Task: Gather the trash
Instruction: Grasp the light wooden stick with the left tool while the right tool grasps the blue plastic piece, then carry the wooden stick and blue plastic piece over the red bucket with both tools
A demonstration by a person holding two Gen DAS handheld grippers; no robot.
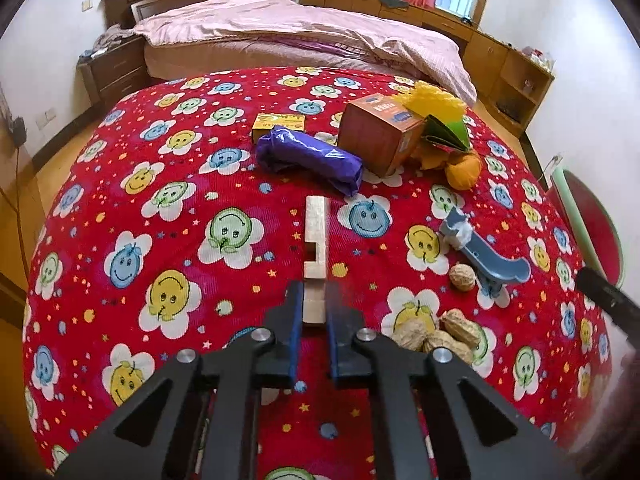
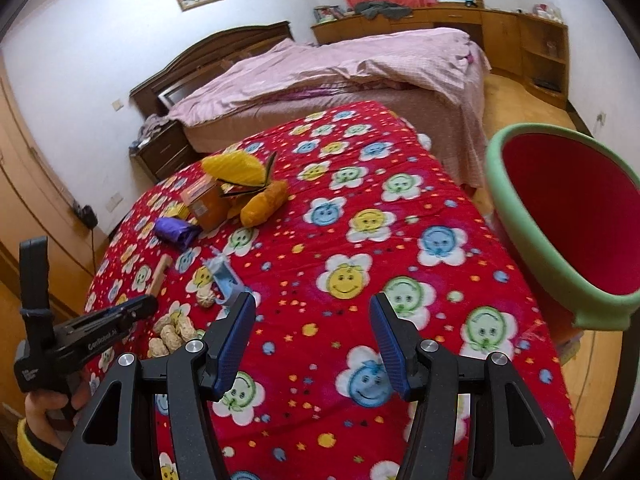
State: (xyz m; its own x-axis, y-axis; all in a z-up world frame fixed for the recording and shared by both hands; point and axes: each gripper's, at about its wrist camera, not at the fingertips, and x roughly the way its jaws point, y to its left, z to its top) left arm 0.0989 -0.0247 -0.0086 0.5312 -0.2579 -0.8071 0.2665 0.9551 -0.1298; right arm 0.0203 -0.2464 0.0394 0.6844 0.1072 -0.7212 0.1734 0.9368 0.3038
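From the left wrist, the left gripper (image 1: pixel 314 300) clamps its blue pads on the near end of a pale wooden block (image 1: pixel 315 236) lying on the red smiley tablecloth (image 1: pixel 160 200), with peanuts (image 1: pixel 436 334) just to the right. A straight, level lift should keep the long block from tipping. From the right wrist, the right gripper (image 2: pixel 312 340) hangs with jaws apart and empty, the red-lined bin (image 2: pixel 560 224) waiting at far right.
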